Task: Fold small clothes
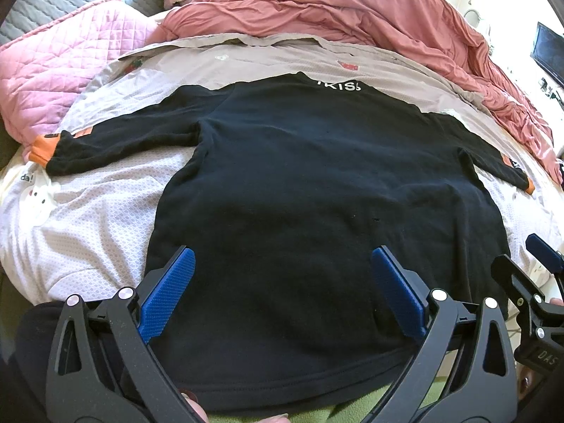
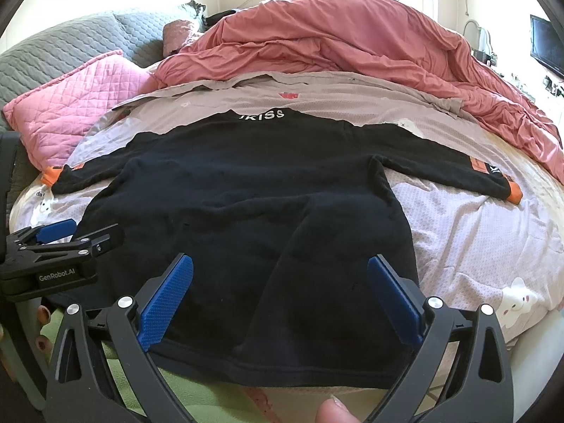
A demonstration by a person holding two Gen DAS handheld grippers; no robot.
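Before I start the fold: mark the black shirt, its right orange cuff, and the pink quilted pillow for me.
black shirt (image 2: 246, 211): right wrist view, middle of the back panel.
right orange cuff (image 2: 515, 193): right wrist view, orange band at the sleeve end.
pink quilted pillow (image 2: 81, 105): right wrist view, middle of its quilted face.

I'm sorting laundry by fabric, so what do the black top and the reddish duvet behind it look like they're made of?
Black top: soft, matte, slightly fuzzy knit, probably fleece or cotton jersey; it shows no sheen, and it has orange cuffs.
Reddish duvet: smooth, thin woven cover, likely cotton or microfibre, with fine creases and a puffy filling.
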